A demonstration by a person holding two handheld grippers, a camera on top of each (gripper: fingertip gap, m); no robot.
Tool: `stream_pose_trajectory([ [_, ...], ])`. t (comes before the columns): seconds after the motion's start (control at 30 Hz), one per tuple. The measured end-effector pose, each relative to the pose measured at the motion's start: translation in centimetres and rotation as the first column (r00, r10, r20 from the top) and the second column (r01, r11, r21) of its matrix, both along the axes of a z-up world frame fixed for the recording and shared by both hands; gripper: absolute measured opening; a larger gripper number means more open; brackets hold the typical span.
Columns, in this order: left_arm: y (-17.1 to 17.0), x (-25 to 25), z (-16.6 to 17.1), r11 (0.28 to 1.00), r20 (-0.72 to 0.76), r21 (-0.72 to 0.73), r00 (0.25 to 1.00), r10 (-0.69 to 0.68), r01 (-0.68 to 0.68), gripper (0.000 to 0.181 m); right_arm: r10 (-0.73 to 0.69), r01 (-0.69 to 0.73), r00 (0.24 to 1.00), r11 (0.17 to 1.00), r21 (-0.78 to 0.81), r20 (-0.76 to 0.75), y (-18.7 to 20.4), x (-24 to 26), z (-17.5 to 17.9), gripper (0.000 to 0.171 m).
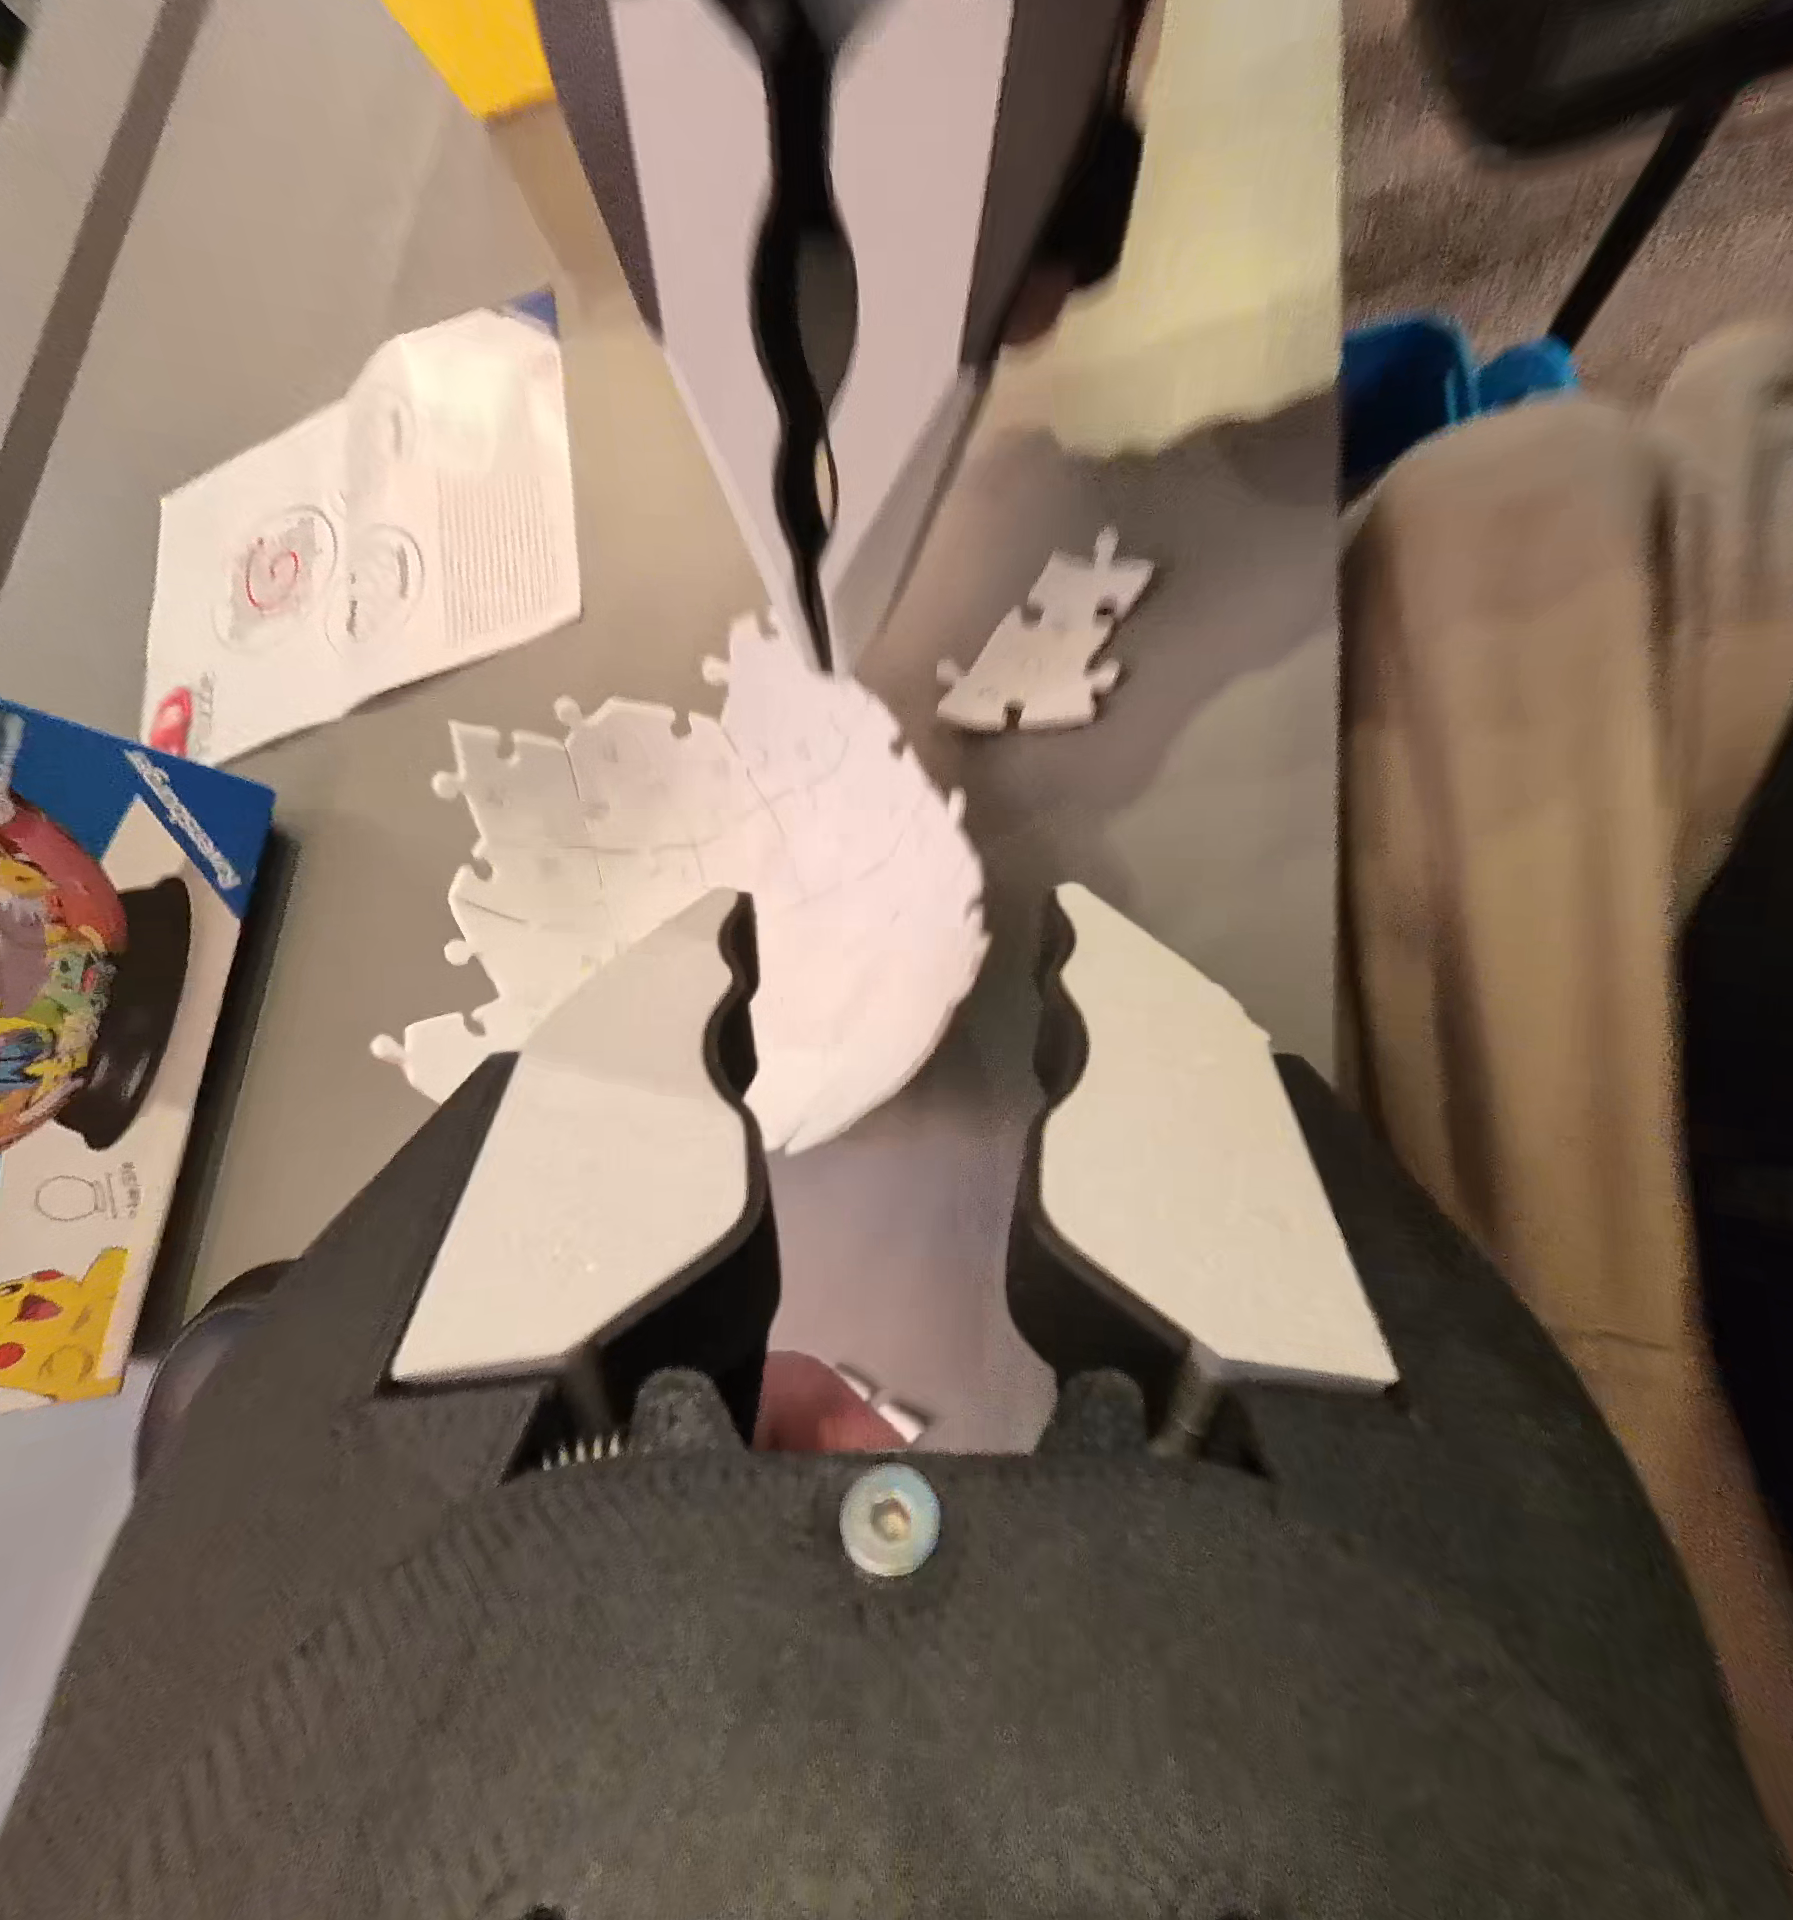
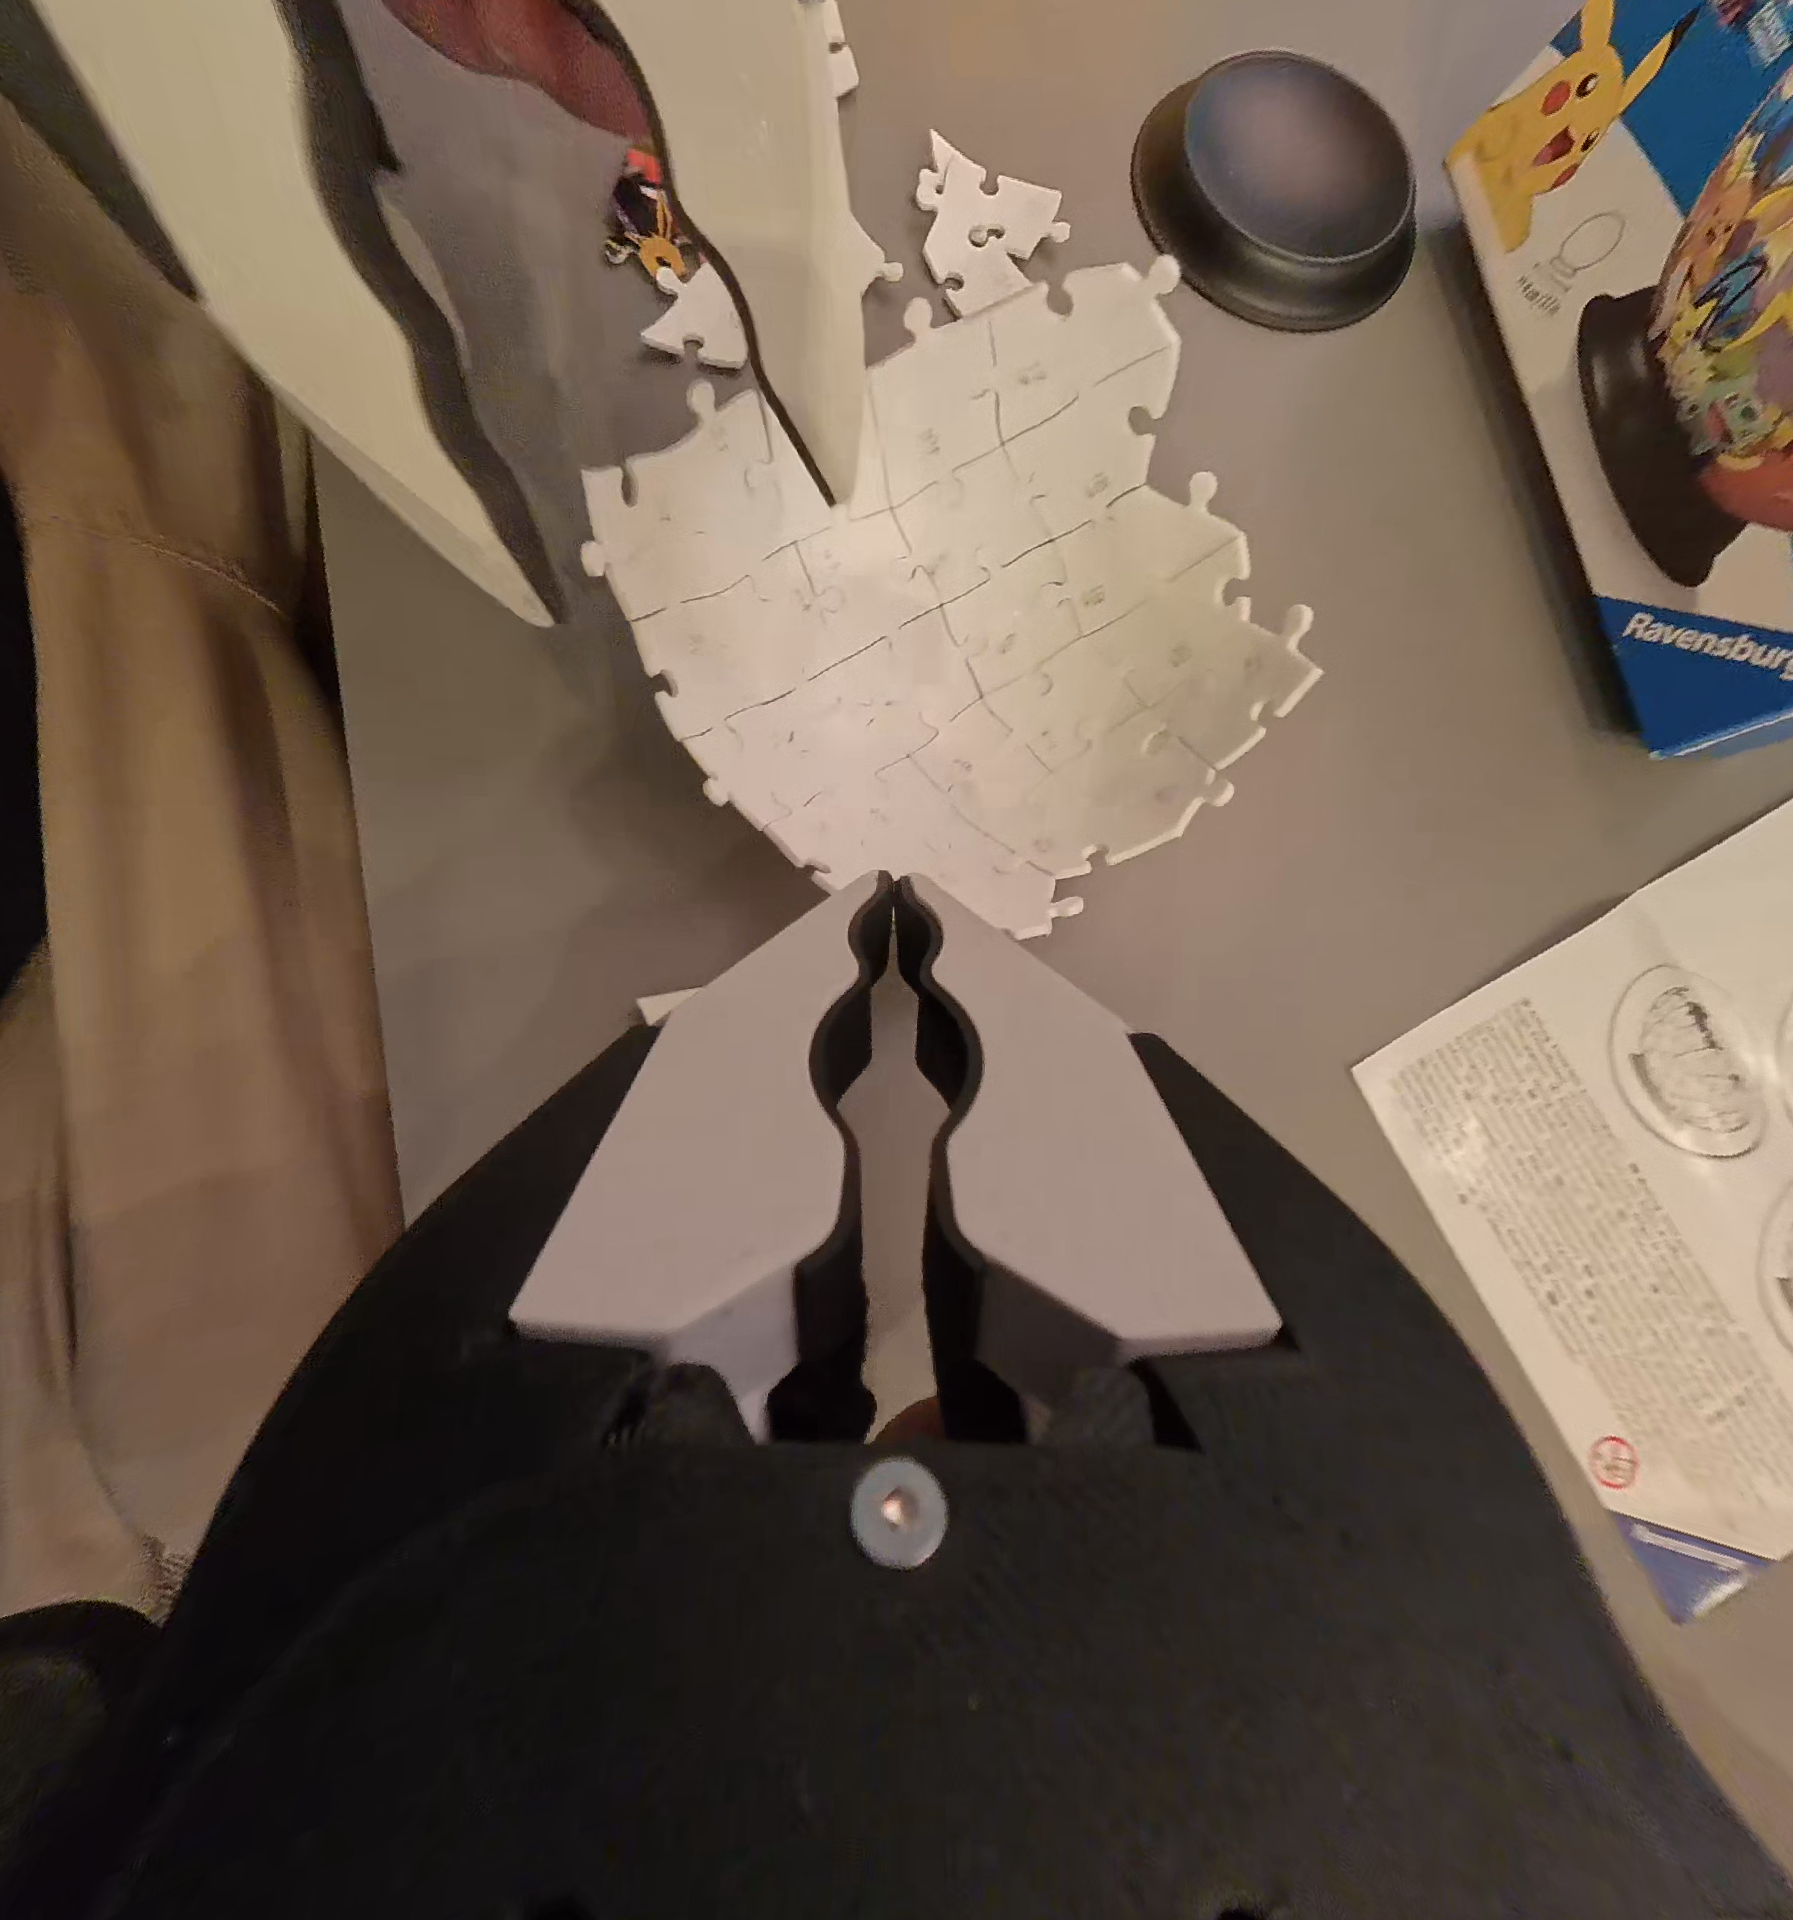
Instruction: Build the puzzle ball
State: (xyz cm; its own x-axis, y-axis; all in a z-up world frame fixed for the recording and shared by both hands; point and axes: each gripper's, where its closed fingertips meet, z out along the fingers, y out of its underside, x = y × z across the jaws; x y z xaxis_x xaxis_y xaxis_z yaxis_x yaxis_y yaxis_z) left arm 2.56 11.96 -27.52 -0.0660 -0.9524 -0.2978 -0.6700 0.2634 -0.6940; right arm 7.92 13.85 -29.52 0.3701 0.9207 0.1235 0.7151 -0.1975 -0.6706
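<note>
Shell [image 2: 933,634] pinched at its near edge by right gripper [image 2: 890,914] — left gripper [image 1: 897,987] gapes around the opposite rim, not gripping.

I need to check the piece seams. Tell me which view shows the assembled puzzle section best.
The right wrist view. The assembled puzzle section lies sharp and almost wholly visible there, seams clear, pinched at its near edge by the right tool. In the left wrist view the section is blurred, seen at a slant and partly hidden behind the open left tool.
</note>
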Motion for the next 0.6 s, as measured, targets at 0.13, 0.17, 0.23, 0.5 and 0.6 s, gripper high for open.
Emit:
stream_pose_trajectory([
  [0.13, -1.9, 2.3, 0.5, 0.991, -0.006, -0.078, 0.994, 0.107, -0.107, 0.044, 0.005, -0.004, 1.0, 0.999, -0.032, 0.007, -0.6, 0.2, -1.1, 0.0],
  [0.17, -2.1, 2.7, -0.1, 0.987, -0.028, -0.085, 0.991, 0.134, -0.136, 0.043, 0.007, -0.007, 1.0, 0.999, -0.039, 0.005, -0.7, 0.2, -1.4, 0.0],
  [0.23, -2.4, 3.3, -1.2, 0.977, -0.047, -0.115, 0.983, 0.176, -0.18, 0.042, 0.008, -0.008, 1.0, 0.999, -0.049, 0.004, -0.9, 0.2, -1.8, 0.0],
  [0.5, -2.3, 4.1, -4.0, 0.957, -0.1, -0.151, 0.967, 0.232, -0.246, 0.045, 0.014, -0.015, 1.0, 0.998, -0.059, -0.011, -1.2, 0.1, -1.9, 0.0],
  [0.6, -2.1, 4.0, -4.4, 0.954, -0.111, -0.162, 0.965, 0.238, -0.254, 0.046, 0.004, -0.006, 1.0, 0.998, -0.058, -0.02, -1.2, 0.3, -1.7, 0.0],
])
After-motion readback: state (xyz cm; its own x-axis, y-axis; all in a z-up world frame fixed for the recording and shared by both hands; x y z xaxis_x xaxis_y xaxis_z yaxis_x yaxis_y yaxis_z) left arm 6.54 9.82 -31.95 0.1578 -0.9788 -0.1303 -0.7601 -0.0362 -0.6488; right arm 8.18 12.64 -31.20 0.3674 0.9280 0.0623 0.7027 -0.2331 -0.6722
